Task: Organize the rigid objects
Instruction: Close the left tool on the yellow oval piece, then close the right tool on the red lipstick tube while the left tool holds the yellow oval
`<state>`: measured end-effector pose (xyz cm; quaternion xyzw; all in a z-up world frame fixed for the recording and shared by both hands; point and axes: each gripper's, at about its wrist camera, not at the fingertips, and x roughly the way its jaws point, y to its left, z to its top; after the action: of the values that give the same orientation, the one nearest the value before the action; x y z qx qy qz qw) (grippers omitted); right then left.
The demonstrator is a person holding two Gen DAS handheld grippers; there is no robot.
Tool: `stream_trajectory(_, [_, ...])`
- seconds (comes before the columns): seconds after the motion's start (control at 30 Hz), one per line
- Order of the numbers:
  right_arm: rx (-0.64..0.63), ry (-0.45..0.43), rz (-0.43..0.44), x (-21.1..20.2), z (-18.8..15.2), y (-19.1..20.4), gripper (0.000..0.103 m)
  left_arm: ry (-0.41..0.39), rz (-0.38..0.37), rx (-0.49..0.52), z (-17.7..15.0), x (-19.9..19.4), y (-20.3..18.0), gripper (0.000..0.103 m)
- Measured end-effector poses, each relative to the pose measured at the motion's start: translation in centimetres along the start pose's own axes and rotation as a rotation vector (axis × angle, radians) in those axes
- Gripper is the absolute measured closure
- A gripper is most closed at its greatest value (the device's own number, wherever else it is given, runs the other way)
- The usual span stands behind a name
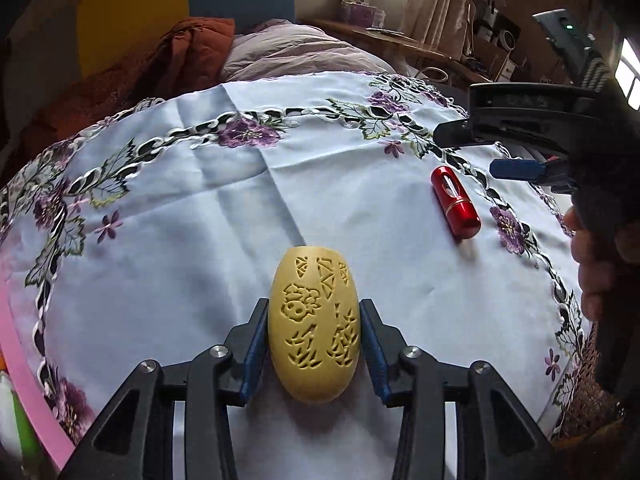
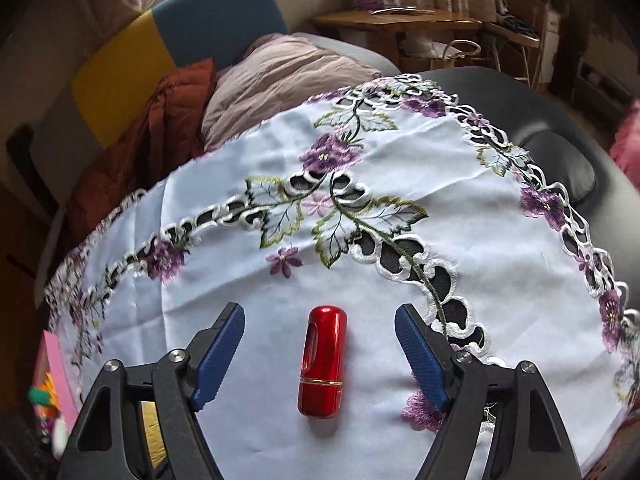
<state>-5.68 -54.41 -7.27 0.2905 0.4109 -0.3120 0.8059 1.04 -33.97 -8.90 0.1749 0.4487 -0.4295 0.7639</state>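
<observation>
While clamped on yellow carved egg (image 1: 314,328), left gripper (image 1: 314,350) over tablecloth (image 1: 200,208); right gripper (image 2: 320,344) fingers spread wide, straddling red tube (image 2: 323,362), not touching.

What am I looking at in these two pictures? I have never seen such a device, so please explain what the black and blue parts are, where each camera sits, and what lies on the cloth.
There is no robot here: a person holds a two-finger gripper in each hand, and a camera on each looks forward along its fingers. In the left wrist view, the left gripper is closed on a yellow carved egg-shaped object. In the right wrist view, the right gripper is open, with a red metal capsule lying between its blue pads, untouched. Both objects are on a white embroidered tablecloth with purple flowers.
</observation>
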Motion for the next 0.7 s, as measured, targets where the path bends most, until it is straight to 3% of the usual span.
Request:
stream_trajectory(0.2, [-0.093, 0.057, -0.081, 1.9, -0.6, 1.2, 0.024, -0.032, 0.024, -0.018, -3.2, -2.0, 0.7, 0.060])
stream_trajectory(0.33, [-0.195, 0.144, -0.127, 3.9, -1.8, 2.5, 0.027, -0.035, 0.038, -0.013, -3.3, -1.7, 0.4, 0.060])
stream_trajectory(0.37, [-0.221, 0.162, -0.134, 4.2, -2.1, 2.8, 0.036, -0.037, 0.035, -0.023, -3.4, -1.7, 0.4, 0.060])
stream_trajectory(0.4, [-0.259, 0.143, -0.136, 3.9, -2.4, 3.4, 0.064, -0.038, 0.029, -0.032, -3.4, -1.6, 0.5, 0.060])
stream_trajectory(0.43, [-0.285, 0.131, -0.138, 3.7, -2.5, 3.8, 0.077, -0.039, 0.025, -0.039, -3.4, -1.6, 0.6, 0.060])
stream_trajectory(0.7, [-0.248, 0.165, -0.081, 3.9, -2.5, 3.5, 0.076, -0.077, 0.027, -0.041, -3.9, -1.7, 0.6, 0.060])
